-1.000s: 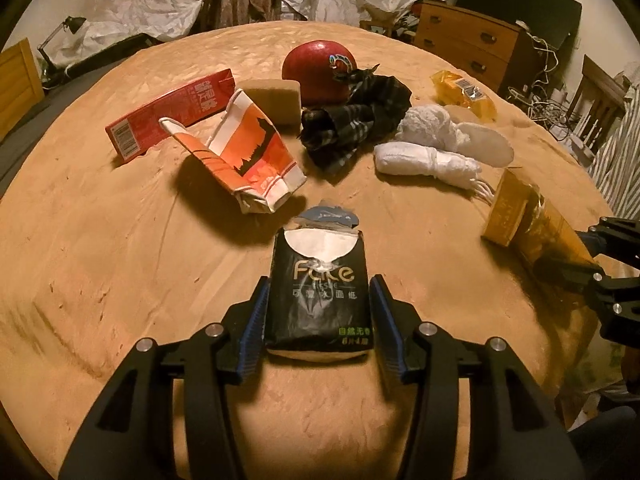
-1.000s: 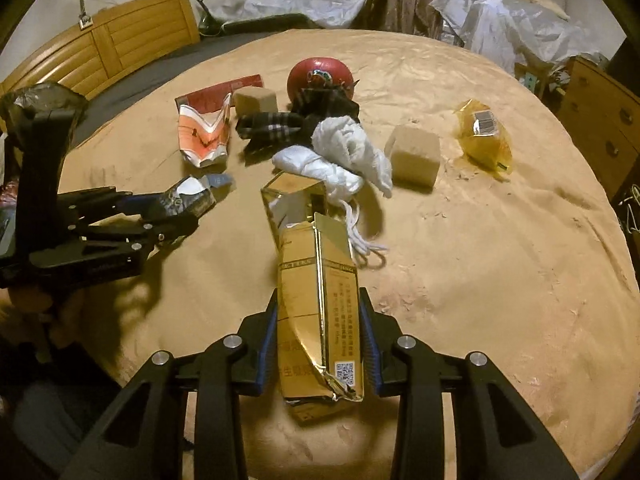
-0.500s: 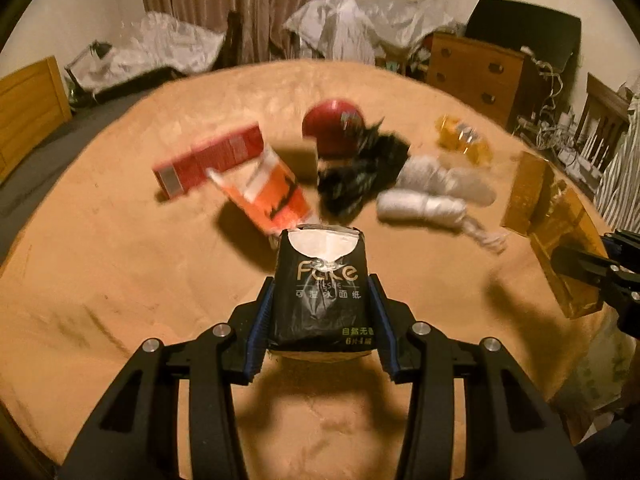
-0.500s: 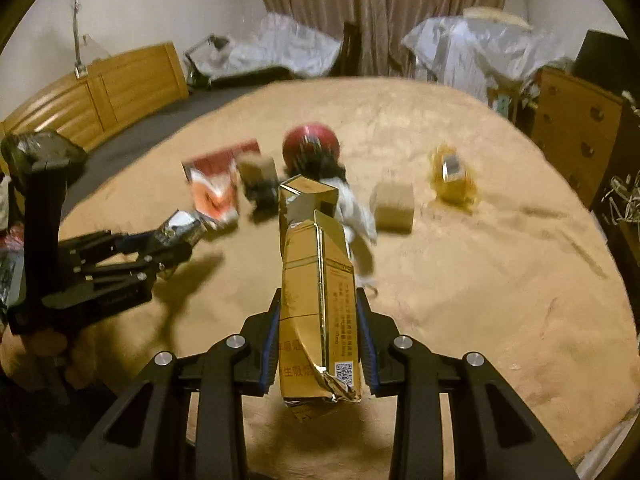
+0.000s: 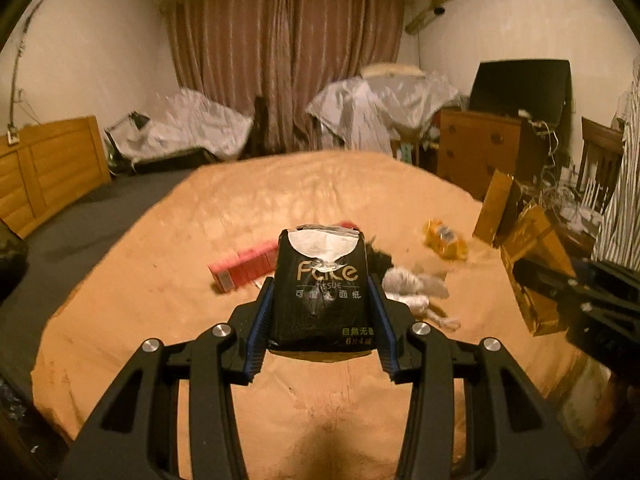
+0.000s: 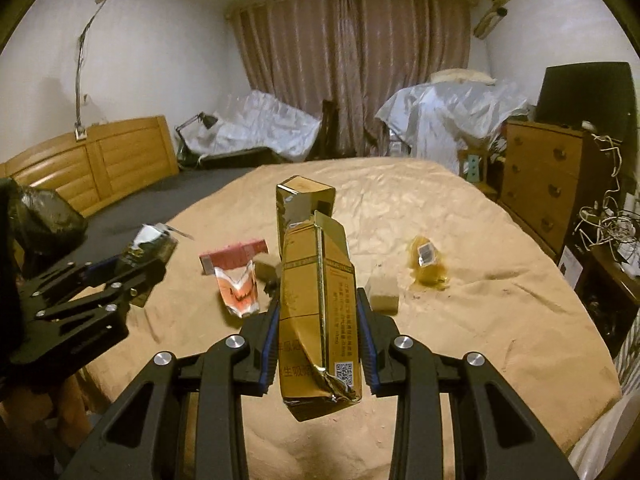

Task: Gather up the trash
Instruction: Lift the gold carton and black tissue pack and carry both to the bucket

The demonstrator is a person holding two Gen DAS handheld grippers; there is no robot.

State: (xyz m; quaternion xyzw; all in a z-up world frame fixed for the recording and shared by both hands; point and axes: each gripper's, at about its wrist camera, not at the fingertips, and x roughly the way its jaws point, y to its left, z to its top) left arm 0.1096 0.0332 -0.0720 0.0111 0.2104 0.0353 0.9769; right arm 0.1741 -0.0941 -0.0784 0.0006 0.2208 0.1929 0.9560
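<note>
The left gripper has its blue-edged fingers pressed against both sides of a black plastic tissue packet with a torn white top, held upright in the air above the tan bedspread. On the bedspread beyond lie a flat red carton, an orange-and-white crumpled carton, a tan cube-shaped block and a crinkled yellow wrapper, all apart from one another. The right gripper is clamped on a tall crushed gold carton, also clear of the bedspread and tilted slightly, its torn lower end hanging below the fingers. A wooden dresser stands at the far right.
</note>
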